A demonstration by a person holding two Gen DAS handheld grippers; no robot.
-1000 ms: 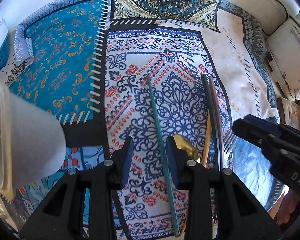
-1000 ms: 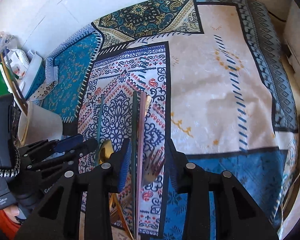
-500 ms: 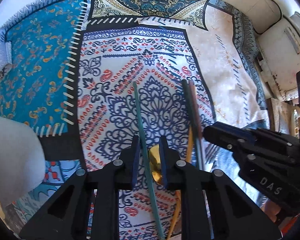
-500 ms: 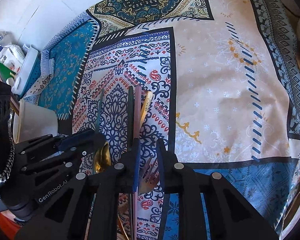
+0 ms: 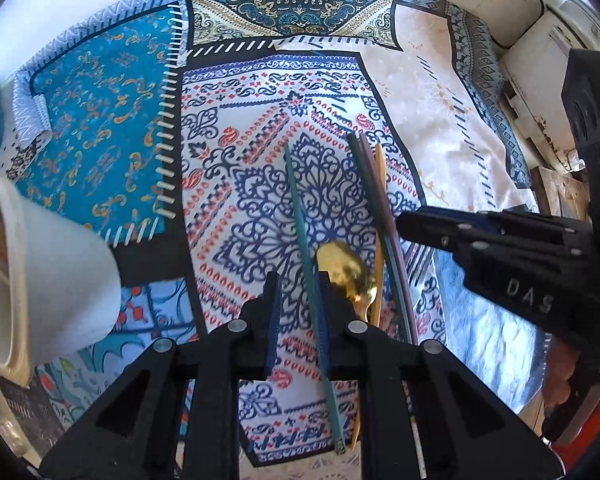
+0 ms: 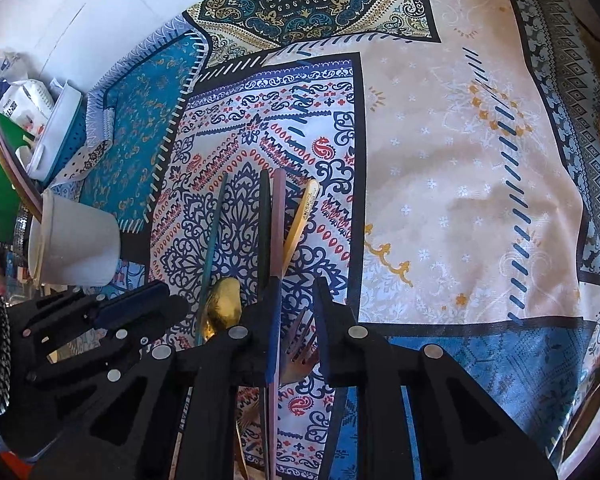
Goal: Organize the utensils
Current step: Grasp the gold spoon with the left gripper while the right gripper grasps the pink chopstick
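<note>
You are looking at a printed patchwork cloth point(image 5: 236, 160) over the surface, matt and faintly creased. The gold metal spoon bowl point(image 5: 346, 274) is glossy and mirror-bright. The slim teal handle point(image 5: 300, 216) looks satin-coated, as do the dark green handle point(image 6: 264, 220) and pink handle point(image 6: 278, 224). Your black hand-held gripper point(image 5: 296, 320) is matt plastic with ribbed blue pads. The white cup point(image 6: 80, 240) is smooth and matt.

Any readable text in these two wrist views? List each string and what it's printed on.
"DAS": on the black body of the right hand-held gripper, seen in the left wrist view; the marking may run on out of sight.
Print on the white packet at the far left of the right wrist view: too small and blurred to read.
Nothing else legible; the cloth carries only patterns.
</note>
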